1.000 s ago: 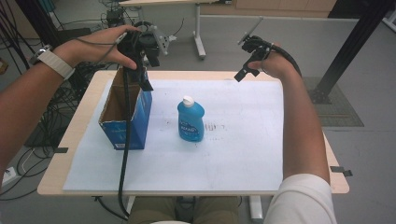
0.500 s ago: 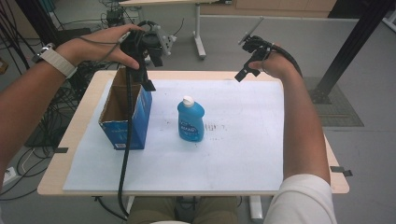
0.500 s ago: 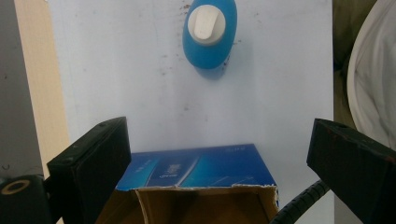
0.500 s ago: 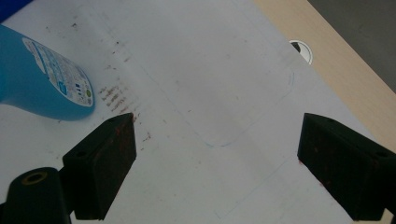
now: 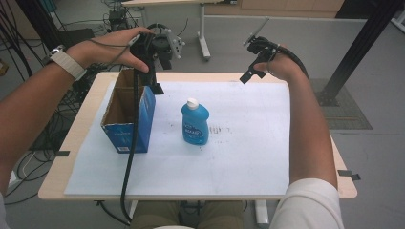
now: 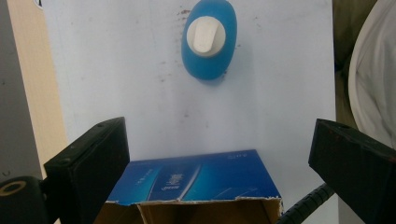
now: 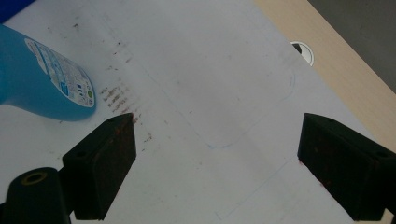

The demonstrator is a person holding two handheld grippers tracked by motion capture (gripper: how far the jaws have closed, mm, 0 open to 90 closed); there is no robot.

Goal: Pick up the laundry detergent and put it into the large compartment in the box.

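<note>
While both my grippers point(image 5: 152, 71) point(image 5: 255, 62) gape wide and empty, the bottle point(image 5: 195, 121) stands upright mid-tabletop, cap up, beside the box point(image 5: 129, 112).

The bottle point(image 5: 195, 123) is bright blue with a white flip cap point(image 5: 192, 102); its label point(image 7: 63, 74) is pale with small blue print and a green spot. The cardboard box point(image 5: 129, 114) is blue outside, with lighter blue and white lettering on its side, and plain brown inside. A white sheet point(image 5: 239, 143) covers the tabletop point(image 5: 86, 124), which is light wood-coloured at its edges; the sheet carries brownish speckled smudges and thin blue drawn outlines. Both the left tool point(image 6: 219, 177) and the right tool point(image 7: 217, 163) have matt black jaws. A white watch strap point(image 5: 64, 62) sits on the left wrist.
</note>
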